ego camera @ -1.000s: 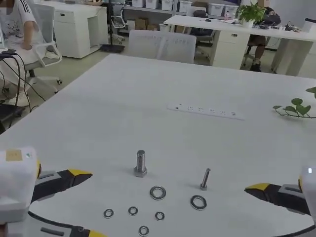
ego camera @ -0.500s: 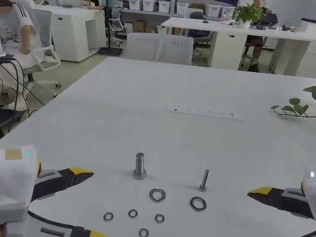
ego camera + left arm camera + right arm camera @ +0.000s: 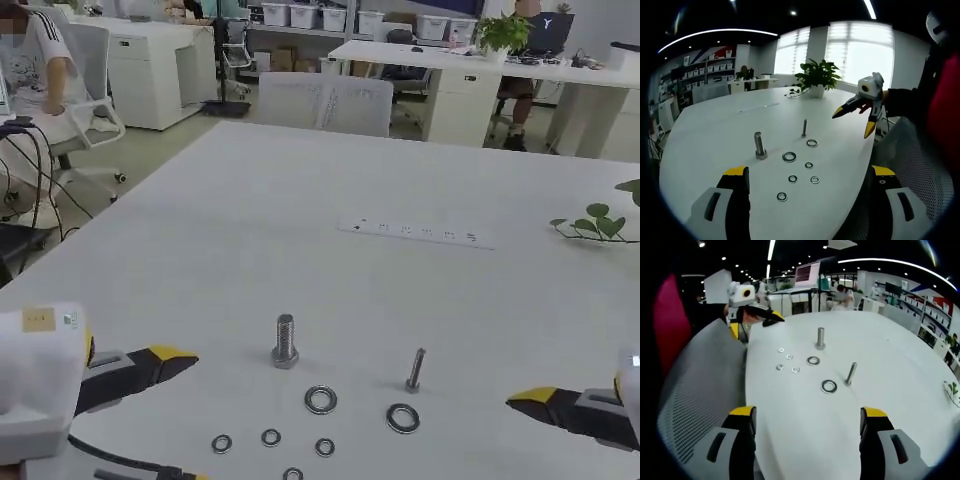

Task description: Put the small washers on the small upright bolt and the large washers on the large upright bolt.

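Note:
A large upright bolt [image 3: 285,342] and a thinner small upright bolt [image 3: 416,369] stand on the white table [image 3: 300,220]. In front of them lie two large washers [image 3: 320,400] [image 3: 403,418] and several small washers [image 3: 271,437], all flat on the table. My left gripper [image 3: 810,171] is open and holds nothing, left of the small washers [image 3: 793,178]. My right gripper [image 3: 807,412] is open too, off to the right of the large washer [image 3: 829,386] and the small bolt [image 3: 850,374]. Neither gripper touches anything.
A white power strip [image 3: 415,231] lies across the middle of the table, and a leafy sprig [image 3: 600,220] sits at its right edge. A grey chair [image 3: 325,100] stands beyond the far edge. A mesh chair back [image 3: 695,390] is close by the near edge.
The head view has shifted slightly. The right gripper has drifted a little toward me. Bolts, washers and the left gripper keep their places.

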